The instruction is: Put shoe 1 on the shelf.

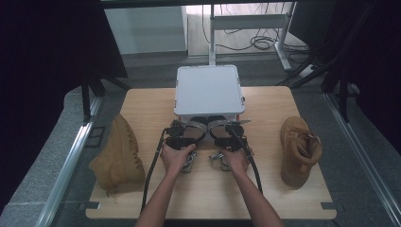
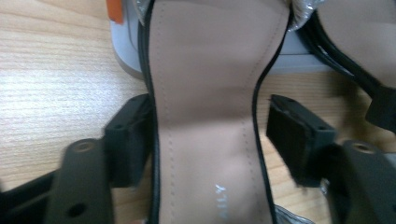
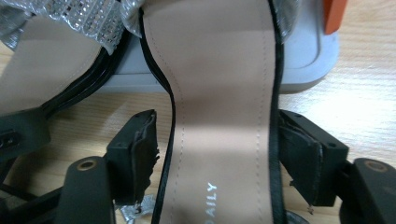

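On the counter (image 1: pixel 156 101), left to right as I see it:

Far left: tan boot (image 1: pixel 118 158) lying on its side near the counter's left edge.

Left gripper (image 2: pixel 210 135): in my left hand (image 1: pixel 176 158), centre of counter. Fingers (image 2: pixel 128 135) set either side of the left sandal (image 2: pixel 210 84) at its narrow waist; left finger touching the sole edge, right finger with a small gap. Straddling, not clamped.

Left sandal, more: beige insole, black edging, toe end at the grey box (image 1: pixel 208 91), silver strap (image 1: pixel 196 124) across the front.

Grey box: closed lid, back centre of counter, orange latch (image 2: pixel 115 10) on its front.

Right sandal (image 3: pixel 224 93): just beside the left one, same build, "DAILY" printed on the insole.

Right gripper (image 3: pixel 219 154): in my right hand (image 1: pixel 234 158). Fingers (image 3: pixel 140 154) either side of the right sandal's waist; right finger against the sole edge, left finger slightly off it.

Far right: second tan boot (image 1: pixel 298 151), upright, opening facing up, well apart from the sandals.
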The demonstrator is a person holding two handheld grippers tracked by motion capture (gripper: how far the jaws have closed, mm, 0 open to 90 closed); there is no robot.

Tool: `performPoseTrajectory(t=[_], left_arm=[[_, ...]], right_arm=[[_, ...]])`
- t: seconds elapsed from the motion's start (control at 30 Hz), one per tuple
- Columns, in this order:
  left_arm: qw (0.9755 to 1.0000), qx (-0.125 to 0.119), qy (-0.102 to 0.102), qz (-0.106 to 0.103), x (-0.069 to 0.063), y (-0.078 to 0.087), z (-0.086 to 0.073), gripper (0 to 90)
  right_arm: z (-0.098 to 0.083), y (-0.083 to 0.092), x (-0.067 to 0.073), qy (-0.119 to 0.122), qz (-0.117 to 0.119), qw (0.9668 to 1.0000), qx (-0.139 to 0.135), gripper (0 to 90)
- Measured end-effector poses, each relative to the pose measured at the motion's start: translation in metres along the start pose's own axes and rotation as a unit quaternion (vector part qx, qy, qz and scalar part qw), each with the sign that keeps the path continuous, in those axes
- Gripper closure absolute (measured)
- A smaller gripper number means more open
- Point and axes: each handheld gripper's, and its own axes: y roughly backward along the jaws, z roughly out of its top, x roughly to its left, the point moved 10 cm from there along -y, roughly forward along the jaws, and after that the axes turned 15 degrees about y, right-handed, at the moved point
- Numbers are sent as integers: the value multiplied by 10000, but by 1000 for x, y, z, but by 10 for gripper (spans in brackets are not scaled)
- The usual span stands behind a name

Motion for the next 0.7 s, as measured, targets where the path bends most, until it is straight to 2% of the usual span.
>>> performPoseTrajectory(t=[0.13, 0.37, 0.5, 0.57, 0.7], left_arm=[[9999, -29, -53, -149, 2, 7, -1, 285], [9979, -151, -353, -527, -4, 30, -1, 281], [9963, -206, -574, -603, -7, 43, -3, 281], [9956, -248, -713, -563, -4, 49, -4, 280], [9940, -315, -826, -648, 1, 62, -12, 279]], right_arm=[[3, 9, -1, -64, 95, 9998, -168, 250], [13, 31, -4, 7, 193, 9982, -570, 205], [15, 41, -4, 100, 267, 9973, -681, 202], [15, 47, -5, 146, 310, 9966, -750, 201], [10, 61, -5, 298, 446, 9951, -826, 202]])
